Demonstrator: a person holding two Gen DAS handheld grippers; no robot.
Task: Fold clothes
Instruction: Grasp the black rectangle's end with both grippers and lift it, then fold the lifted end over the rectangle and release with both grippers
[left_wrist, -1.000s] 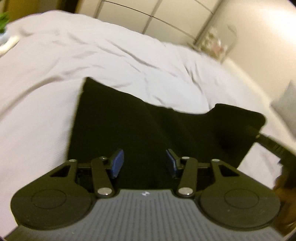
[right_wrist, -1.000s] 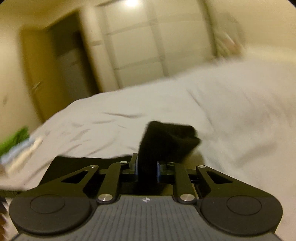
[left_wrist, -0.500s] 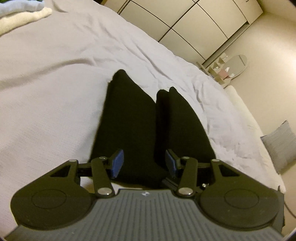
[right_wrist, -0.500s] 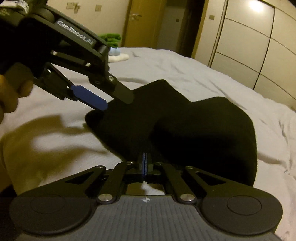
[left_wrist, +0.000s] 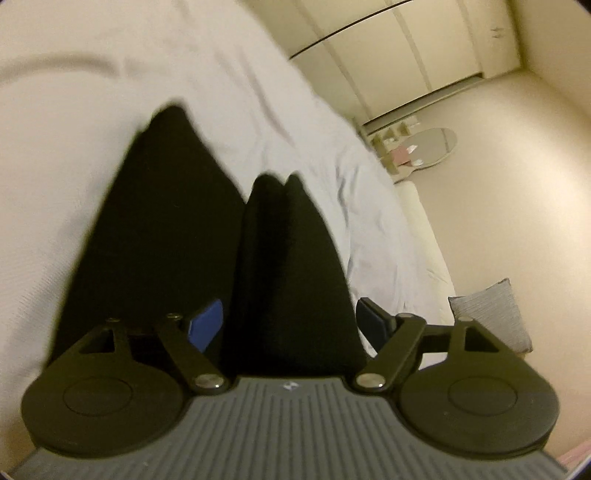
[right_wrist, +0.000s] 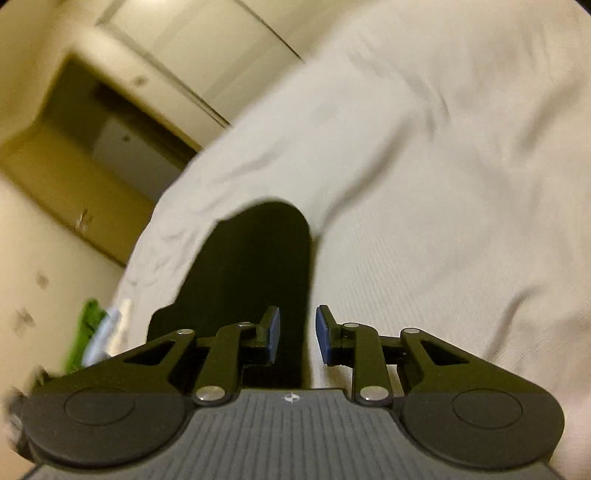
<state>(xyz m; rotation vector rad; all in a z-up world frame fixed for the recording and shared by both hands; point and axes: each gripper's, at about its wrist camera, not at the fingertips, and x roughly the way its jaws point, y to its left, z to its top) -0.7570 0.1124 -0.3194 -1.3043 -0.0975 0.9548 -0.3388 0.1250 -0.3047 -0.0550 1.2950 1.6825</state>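
A black garment (left_wrist: 173, 236) lies on the white bed (left_wrist: 74, 110), folded into two long lobes side by side. My left gripper (left_wrist: 290, 325) hovers low over its near end. Its jaws are opening wide, and the right lobe (left_wrist: 291, 266) lies between the fingers without touching the blue pads (left_wrist: 207, 323). In the right wrist view the black garment (right_wrist: 255, 266) stretches away from my right gripper (right_wrist: 297, 334). Those jaws are opening too. The cloth's edge runs between them, with a strip of sheet showing beside the right pad (right_wrist: 324, 338).
White wardrobe doors (left_wrist: 388, 55) stand beyond the bed, with an oval mirror (left_wrist: 432, 146) by the wall. A grey cushion (left_wrist: 491, 314) sits at the right. Green and pale folded clothes (right_wrist: 96, 332) lie at the bed's left edge, near a doorway (right_wrist: 122, 147).
The right gripper, shut on lifted black cloth a second ago, now has its jaws parted with the cloth lying on the bed. The left jaws have spread wider. Both views have rolled.
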